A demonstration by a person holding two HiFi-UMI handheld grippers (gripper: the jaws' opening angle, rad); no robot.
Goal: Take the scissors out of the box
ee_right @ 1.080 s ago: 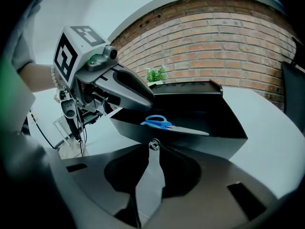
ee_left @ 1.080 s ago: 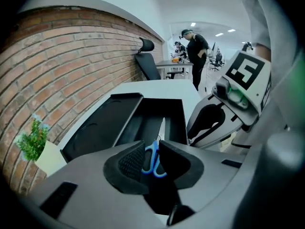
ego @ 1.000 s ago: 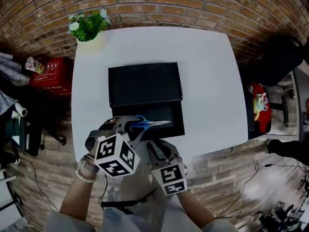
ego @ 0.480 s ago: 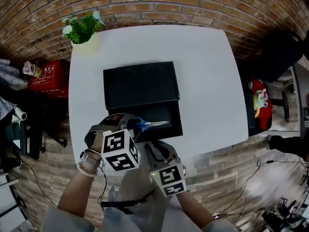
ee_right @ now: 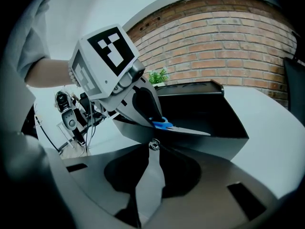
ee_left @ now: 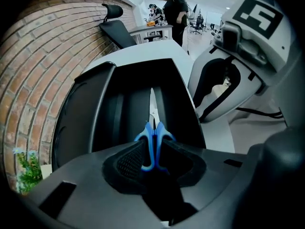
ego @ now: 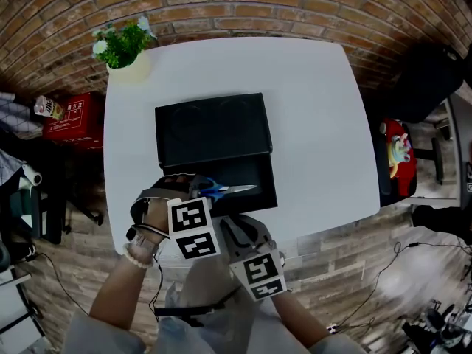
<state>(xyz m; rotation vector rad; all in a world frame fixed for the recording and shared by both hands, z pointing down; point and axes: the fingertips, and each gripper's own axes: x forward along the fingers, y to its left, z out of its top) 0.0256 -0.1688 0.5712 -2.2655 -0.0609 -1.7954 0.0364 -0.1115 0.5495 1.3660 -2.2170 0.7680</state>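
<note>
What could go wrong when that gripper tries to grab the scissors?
The left gripper has its jaws open around only the thin blue handle of the scissors, so it could slip or twist when they close. The blades point along the inside of the black box, so the tip might catch its wall on the way up. The right gripper hangs close by and could get bumped.

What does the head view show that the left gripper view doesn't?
Only the head view shows the whole white table, a red box on the floor beside it, and the left gripper from outside. Only the left gripper view shows a person standing far off in the room, and the blue handles of the scissors between that gripper's open jaws. Both show the scissors, the black box and the right gripper.
</note>
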